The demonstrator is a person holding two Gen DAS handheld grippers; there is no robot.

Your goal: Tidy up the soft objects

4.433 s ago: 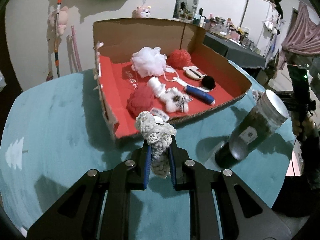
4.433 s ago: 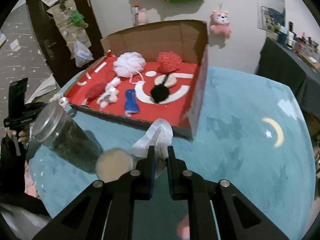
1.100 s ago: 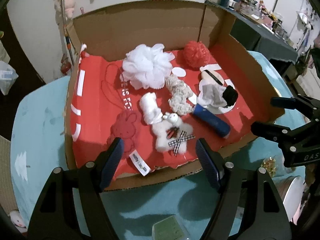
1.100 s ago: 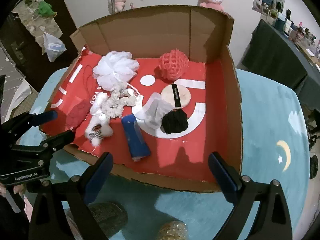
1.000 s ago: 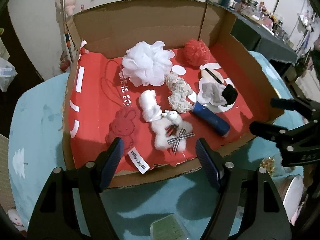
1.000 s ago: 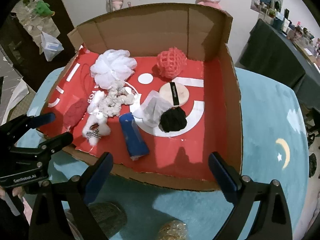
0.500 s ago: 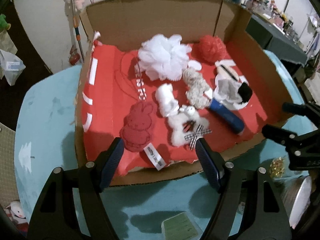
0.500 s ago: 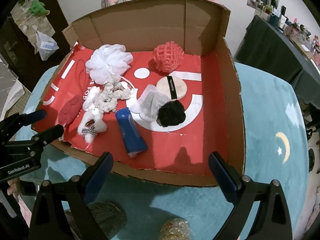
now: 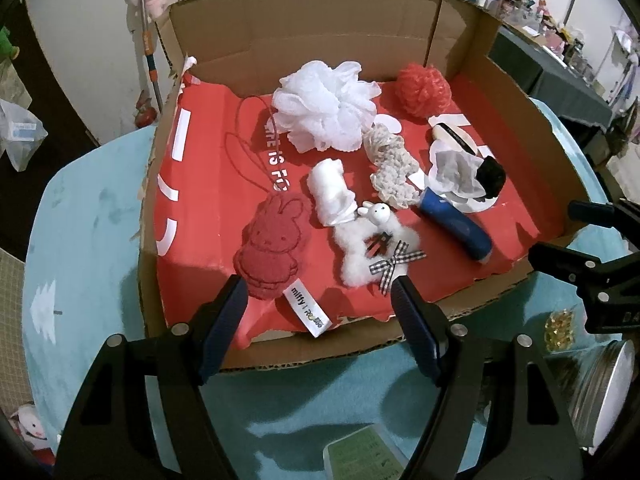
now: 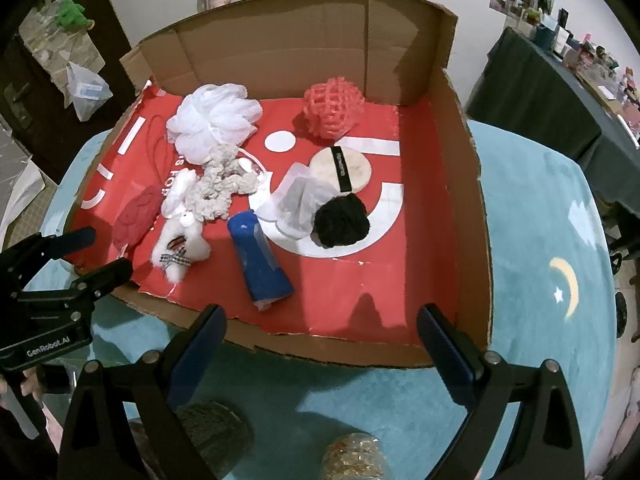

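A cardboard box (image 9: pixel 280 32) with a red lining (image 10: pixel 424 240) holds the soft things: a white mesh pouf (image 9: pixel 326 106), a red mesh ball (image 9: pixel 424 84), a beige crochet piece (image 9: pixel 390 172), a clear pouch (image 9: pixel 456 170), a black puff (image 10: pixel 340 220), a blue roll (image 9: pixel 456 226), a white plush rabbit (image 9: pixel 376 244), a white roll (image 9: pixel 332 192) and a red Miffy plush (image 9: pixel 276 242). My left gripper (image 9: pixel 318 300) is open and empty above the box's near edge. My right gripper (image 10: pixel 322 322) is open and empty, also at the near edge.
The box stands on a teal cloth (image 10: pixel 536 240). Jars stand in front of it: a metal-lidded one (image 9: pixel 596 376), a gold-filled one (image 10: pixel 354 460) and a dark one (image 10: pixel 212 432). A green-labelled container (image 9: pixel 364 458) lies below my left gripper. Each gripper shows in the other's view (image 9: pixel 592 256).
Since the oldest frames both grippers have let go: the crochet piece and the clear pouch now lie in the box. Over the last second both grippers have stayed open and shifted slightly.
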